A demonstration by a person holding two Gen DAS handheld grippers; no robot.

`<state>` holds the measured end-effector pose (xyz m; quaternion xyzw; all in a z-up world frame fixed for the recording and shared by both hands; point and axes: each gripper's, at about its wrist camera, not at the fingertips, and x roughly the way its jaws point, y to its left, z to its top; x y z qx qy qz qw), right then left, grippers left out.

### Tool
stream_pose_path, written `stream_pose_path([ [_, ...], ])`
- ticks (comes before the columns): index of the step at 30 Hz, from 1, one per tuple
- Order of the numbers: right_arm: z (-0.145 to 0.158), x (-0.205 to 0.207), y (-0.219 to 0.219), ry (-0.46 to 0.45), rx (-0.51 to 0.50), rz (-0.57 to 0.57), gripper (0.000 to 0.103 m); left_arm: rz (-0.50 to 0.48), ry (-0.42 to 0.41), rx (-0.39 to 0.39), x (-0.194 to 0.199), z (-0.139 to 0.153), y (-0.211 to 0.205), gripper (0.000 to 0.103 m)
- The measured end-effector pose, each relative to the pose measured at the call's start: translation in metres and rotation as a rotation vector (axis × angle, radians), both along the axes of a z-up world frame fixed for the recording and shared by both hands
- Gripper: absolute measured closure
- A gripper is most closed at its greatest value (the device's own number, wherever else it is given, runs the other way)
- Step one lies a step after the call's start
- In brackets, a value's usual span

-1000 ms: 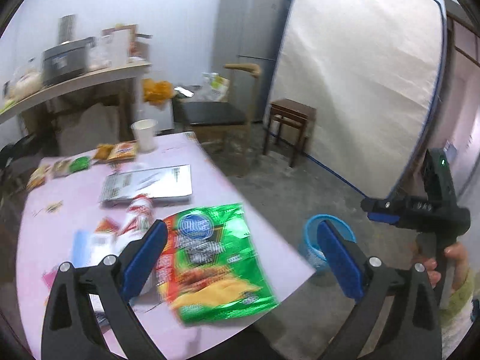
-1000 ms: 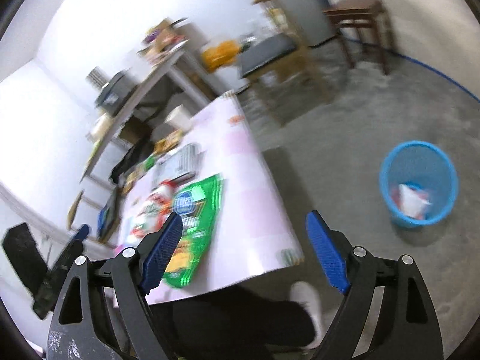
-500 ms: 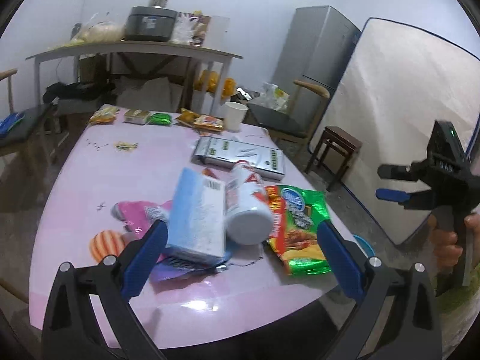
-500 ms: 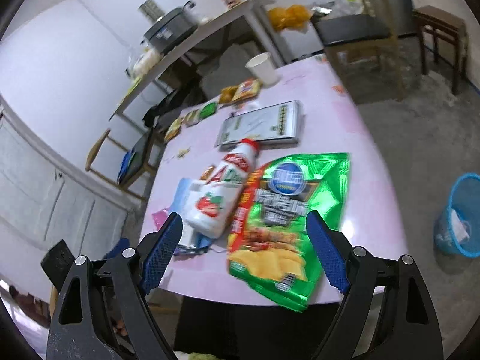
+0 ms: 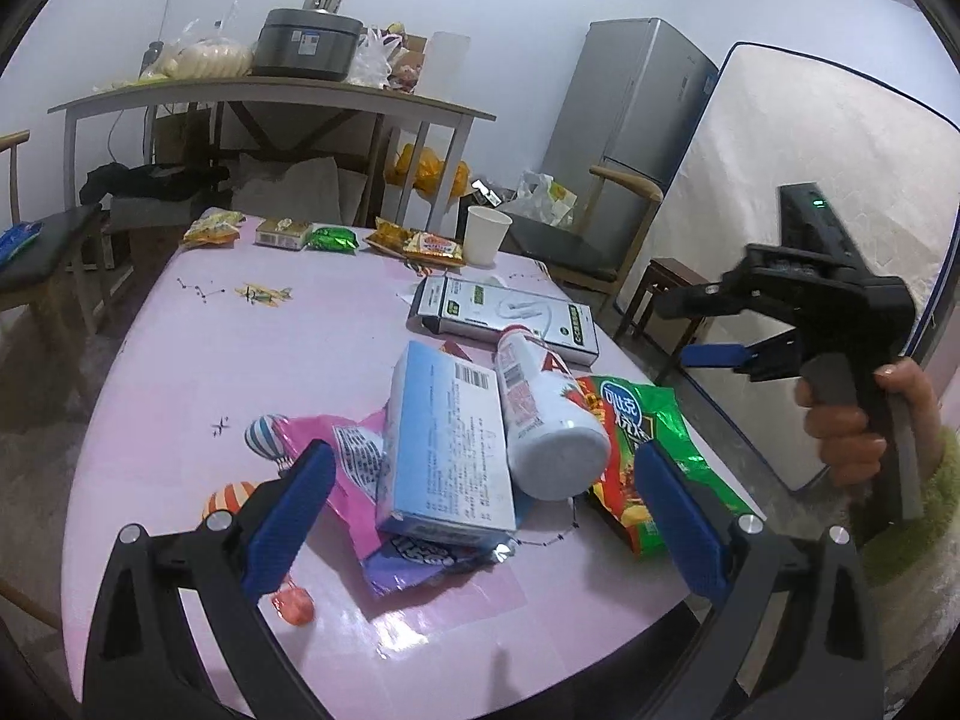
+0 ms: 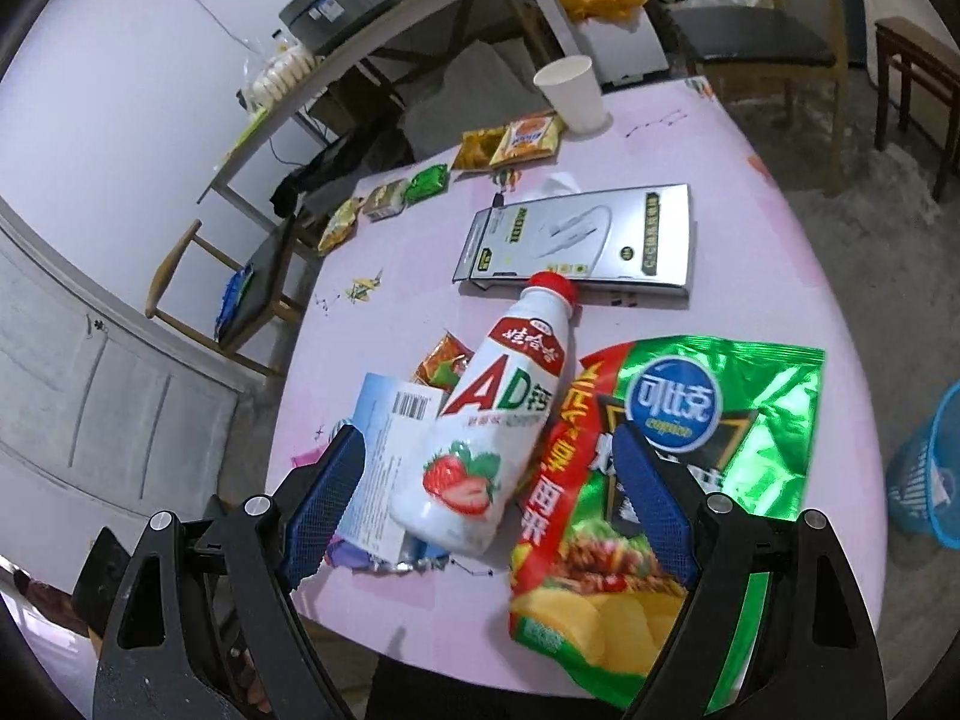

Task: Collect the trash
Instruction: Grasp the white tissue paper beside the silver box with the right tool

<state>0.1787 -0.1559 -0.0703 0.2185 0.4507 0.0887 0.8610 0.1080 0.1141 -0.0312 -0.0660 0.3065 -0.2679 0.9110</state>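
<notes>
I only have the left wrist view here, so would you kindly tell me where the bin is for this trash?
Observer: A blue mesh bin stands on the floor past the table's right edge in the right wrist view.
Operator: Thank you. Is the right claw holding anything?
Observer: No, the right claw is open, hovering over the white bottle.
Operator: What does that bottle's front show?
Observer: A strawberry picture, red "AD" lettering and a red cap touching the silver box.
</notes>
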Motion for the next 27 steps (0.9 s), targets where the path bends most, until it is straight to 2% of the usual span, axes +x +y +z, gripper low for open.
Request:
stream_pose_path([
  [6, -0.006, 0.027, 0.005, 0.019, 0.002, 0.015, 0.022, -0.007, -0.008, -0.027, 0.014, 0.008, 0.009, 0.006],
  [10, 0.007, 0.047, -0.003, -0.009, -0.032, 0.035, 0.022, -0.008, 0.017, -0.039, 0.03, 0.008, 0.009, 0.005],
  [13, 0.022, 0.075, -0.015, -0.032, -0.074, 0.054, 0.022, 0.0, 0.054, -0.058, 0.048, 0.006, 0.006, 0.006],
  [15, 0.023, 0.106, -0.024, -0.006, -0.069, 0.071, 0.023, 0.018, 0.082, -0.07, 0.059, 0.005, 0.004, 0.006],
  [19, 0.003, 0.168, -0.034, 0.11, -0.064, 0.061, 0.038, 0.035, 0.119, -0.099, 0.076, 0.002, 0.001, 0.006],
  [21, -0.016, 0.199, -0.035, 0.169, -0.096, 0.055, 0.045, 0.038, 0.132, -0.1, 0.083, -0.001, -0.002, 0.006],
  [24, -0.043, 0.229, -0.037, 0.242, -0.122, 0.041, 0.056, 0.039, 0.148, -0.081, 0.091, -0.005, -0.006, 0.006],
  [27, -0.061, 0.246, -0.041, 0.285, -0.121, 0.031, 0.06, 0.029, 0.154, -0.062, 0.095, -0.01, -0.009, 0.006],
])
